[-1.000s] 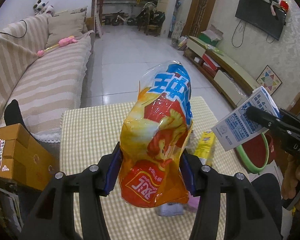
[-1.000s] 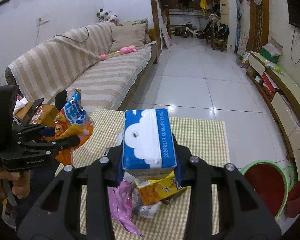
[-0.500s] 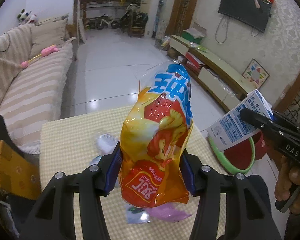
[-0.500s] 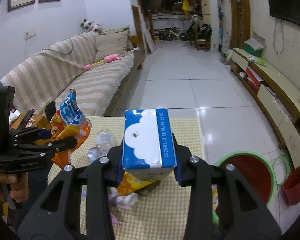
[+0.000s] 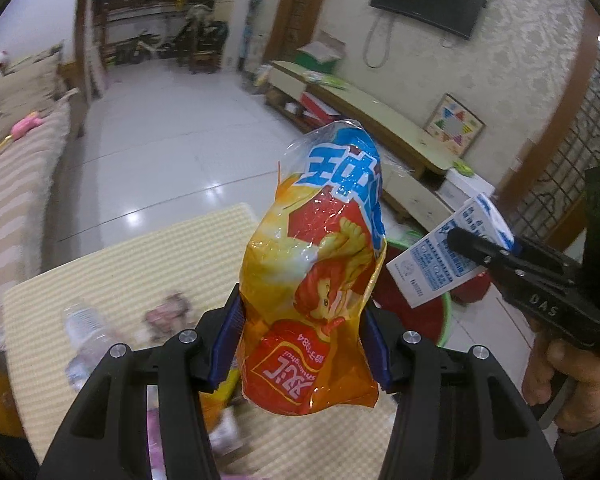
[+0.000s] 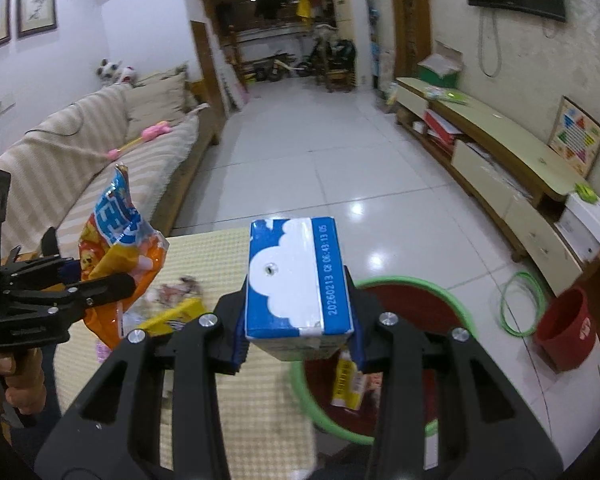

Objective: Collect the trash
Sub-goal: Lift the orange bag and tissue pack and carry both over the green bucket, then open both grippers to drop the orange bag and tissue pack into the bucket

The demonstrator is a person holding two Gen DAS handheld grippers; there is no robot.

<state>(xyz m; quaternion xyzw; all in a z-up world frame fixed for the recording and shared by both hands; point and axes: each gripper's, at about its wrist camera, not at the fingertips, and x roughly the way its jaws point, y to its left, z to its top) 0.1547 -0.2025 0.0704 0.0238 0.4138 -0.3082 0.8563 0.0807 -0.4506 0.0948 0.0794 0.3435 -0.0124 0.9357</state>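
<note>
Both grippers swung toward basin (image 6: pixel 452 292) | left gripper (image 5: pixel 302 344) grips 1 bag (image 5: pixel 320 264) | right gripper (image 6: pixel 298 328) grips 1 carton (image 6: pixel 296 276)

The basin (image 6: pixel 400 284) lies open beside the surface (image 6: pixel 228 400), one wrapper (image 6: pixel 350 384) inside; the carton (image 6: pixel 298 280) hangs over its near rim.

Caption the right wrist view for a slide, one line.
Right tool holds a blue-and-white carton beside the green-rimmed basin.

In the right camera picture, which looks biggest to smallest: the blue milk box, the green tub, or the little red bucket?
1. Round green plastic tub with red inside
2. Blue-and-white milk carton, though it sits nearest the camera, so this is unsure
3. Small red plastic bucket
</note>
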